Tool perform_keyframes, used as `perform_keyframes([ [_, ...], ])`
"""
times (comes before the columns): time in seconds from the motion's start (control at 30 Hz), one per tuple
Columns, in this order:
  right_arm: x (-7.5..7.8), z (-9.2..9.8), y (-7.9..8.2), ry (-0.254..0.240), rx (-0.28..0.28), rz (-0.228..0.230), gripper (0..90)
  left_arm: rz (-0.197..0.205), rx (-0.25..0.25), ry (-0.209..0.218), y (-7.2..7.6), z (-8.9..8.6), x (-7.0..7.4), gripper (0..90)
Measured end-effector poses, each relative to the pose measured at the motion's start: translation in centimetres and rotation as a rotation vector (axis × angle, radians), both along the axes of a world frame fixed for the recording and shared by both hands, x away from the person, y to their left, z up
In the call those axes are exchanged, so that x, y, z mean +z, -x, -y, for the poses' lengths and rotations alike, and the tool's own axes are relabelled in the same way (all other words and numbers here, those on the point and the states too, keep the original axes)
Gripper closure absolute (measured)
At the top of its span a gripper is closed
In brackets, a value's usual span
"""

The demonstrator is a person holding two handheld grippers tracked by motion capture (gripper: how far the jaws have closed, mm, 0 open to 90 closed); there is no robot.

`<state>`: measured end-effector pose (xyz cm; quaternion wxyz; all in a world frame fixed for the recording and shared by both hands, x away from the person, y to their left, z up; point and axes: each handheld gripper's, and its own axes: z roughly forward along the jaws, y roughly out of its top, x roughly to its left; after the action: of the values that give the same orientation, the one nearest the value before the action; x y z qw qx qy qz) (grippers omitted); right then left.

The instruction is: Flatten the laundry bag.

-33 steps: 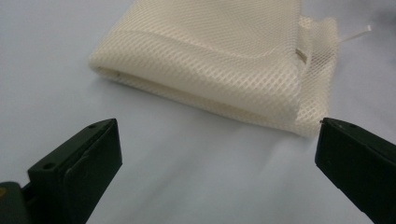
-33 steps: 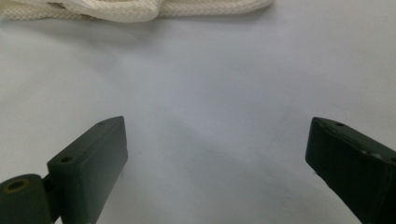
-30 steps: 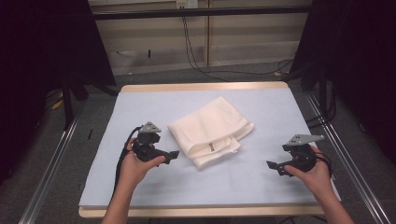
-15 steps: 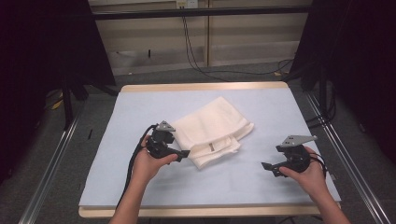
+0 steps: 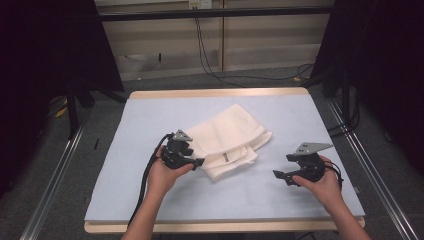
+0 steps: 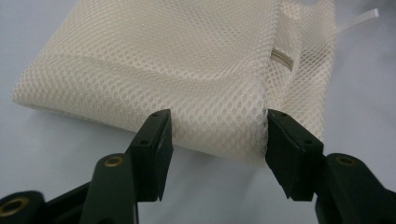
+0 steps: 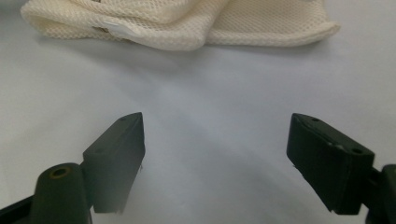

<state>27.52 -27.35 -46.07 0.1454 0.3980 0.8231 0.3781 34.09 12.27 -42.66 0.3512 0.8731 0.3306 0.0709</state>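
Jaws of the left gripper (image 6: 217,140) stand partly closed around a folded edge of the cream mesh laundry bag (image 6: 177,70); they have just been closing, and in the left gripper view the mesh sits between the two pads, brushing both inner faces, though it does not yet look pinched flat, so I judge the grip as not made. In the high view the left gripper (image 5: 192,161) lies at the bag's 7 o'clock corner, touching its near-left edge, while the bag (image 5: 227,137) itself sits near the middle of the pale blue mat (image 5: 150,115), its long axis running from about 7 o'clock to 1 o'clock across the wooden-rimmed table (image 5: 220,93). The right gripper (image 5: 281,176) rests well apart from the bag, at the bag's 4 o'clock; its jaws stand wide with nothing between them and have just been narrowing a little over bare mat. From the right gripper view (image 7: 215,158) the bag (image 7: 187,23) lies ahead at 12 o'clock, with open mat between. The left hand is clearly the nearer one, so the coming pinch looks to be its job; the right would have to travel toward 10 o'clock to reach the near-right edge.
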Motion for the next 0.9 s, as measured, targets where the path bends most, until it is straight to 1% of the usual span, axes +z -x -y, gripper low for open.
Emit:
perform_keyframes([
  [0.03, 0.0, -0.2, -0.1, -0.006, 0.007, -0.003, 23.9, -0.003, 0.001, 0.008, 0.0, 0.0, 0.0, 47.3],
  [0.07, 0.0, -0.5, -0.2, -0.004, 0.012, 0.01, 26.8, -0.008, -0.012, 0.002, 0.0, 0.0, 0.0, 51.8],
  [0.1, 0.0, -0.7, -0.4, -0.011, 0.012, 0.013, 29.5, -0.011, -0.013, 0.009, 0.0, 0.0, 0.0, 55.5],
  [0.13, -0.1, -0.9, -0.5, -0.022, 0.007, 0.01, 35.2, -0.016, -0.024, 0.008, 0.0, 0.0, 0.1, 59.2],
  [0.17, -0.1, -1.1, -0.6, -0.031, 0.008, 0.005, 43.1, -0.021, -0.03, 0.021, 0.0, 0.0, 0.1, 64.0],
  [0.2, -0.2, -1.3, -0.8, -0.036, 0.007, 0.012, 45.1, -0.031, -0.039, 0.019, 0.0, 0.0, 0.2, 67.8],
  [0.23, -0.2, -1.6, -0.9, -0.046, 0.006, 0.011, 45.6, -0.034, -0.038, 0.029, 0.0, 0.1, 0.2, 72.8],
  [0.3, -0.3, -2.0, -1.1, -0.06, 0.011, 0.004, 49.8, -0.04, -0.042, 0.02, 0.0, 0.1, 0.2, 78.2],
  [0.33, -0.3, -2.2, -1.2, -0.056, 0.016, 0.005, 49.8, -0.04, -0.039, 0.031, 0.0, 0.1, 0.2, 79.3],
  [0.37, -0.3, -2.4, -1.3, -0.058, 0.022, 0.012, 51.7, -0.043, -0.039, 0.026, -0.1, 0.1, 0.3, 80.2],
  [0.4, -0.3, -2.6, -1.4, -0.051, 0.022, 0.018, 56.4, -0.046, -0.039, 0.027, -0.1, 0.1, 0.4, 81.4],
  [0.43, -0.2, -2.7, -1.4, -0.06, 0.031, 0.017, 59.9, -0.051, -0.039, 0.039, -0.1, 0.0, 0.4, 82.0],
  [0.47, -0.1, -2.9, -1.5, -0.059, 0.029, 0.025, 64.5, -0.058, -0.04, 0.035, -0.2, -0.1, 0.6, 82.2],
  [0.5, 0.0, -3.0, -1.5, -0.059, 0.028, 0.034, 71.9, -0.066, -0.037, 0.045, -0.2, -0.1, 0.7, 82.5],
  [0.53, 0.1, -3.1, -1.6, -0.062, 0.038, 0.042, 75.4, -0.069, -0.035, 0.049, -0.3, -0.2, 0.8, 82.7],
  [0.57, 0.1, -3.2, -1.7, -0.061, 0.034, 0.05, 80.0, -0.07, -0.033, 0.054, -0.3, -0.2, 0.8, 82.9],
  [0.6, 0.2, -3.3, -1.8, -0.055, 0.028, 0.061, 83.7, -0.073, -0.024, 0.071, -0.4, -0.3, 0.8, 83.0],
  [0.63, 0.3, -3.4, -2.0, -0.067, 0.031, 0.06, 85.8, -0.078, -0.024, 0.062, -0.5, -0.4, 0.9, 83.2],
  [0.67, 0.3, -3.5, -2.3, -0.082, 0.036, 0.06, 88.1, -0.083, -0.023, 0.07, -0.5, -0.5, 0.9, 83.3],
  [0.7, 0.3, -3.6, -2.5, -0.084, 0.031, 0.063, 89.7, -0.082, -0.021, 0.067, -0.5, -0.5, 0.9, 83.3],
  [0.77, 0.4, -3.8, -2.8, -0.105, 0.027, 0.065, 90.0, -0.084, -0.023, 0.069, -0.5, -0.5, 1.0, 83.3],
  [0.83, 0.4, -4.2, -2.9, -0.109, 0.007, 0.074, 90.0, -0.086, -0.028, 0.065, -0.5, -0.5, 1.0, 83.4],
  [0.87, 0.4, -4.4, -3.0, -0.109, 0.013, 0.073, 90.0, -0.088, -0.028, 0.07, -0.6, -0.5, 0.9, 83.4],
  [0.9, 0.4, -4.7, -3.1, -0.111, 0.016, 0.07, 90.0, -0.088, -0.035, 0.057, -0.6, -0.6, 1.0, 83.4],
])
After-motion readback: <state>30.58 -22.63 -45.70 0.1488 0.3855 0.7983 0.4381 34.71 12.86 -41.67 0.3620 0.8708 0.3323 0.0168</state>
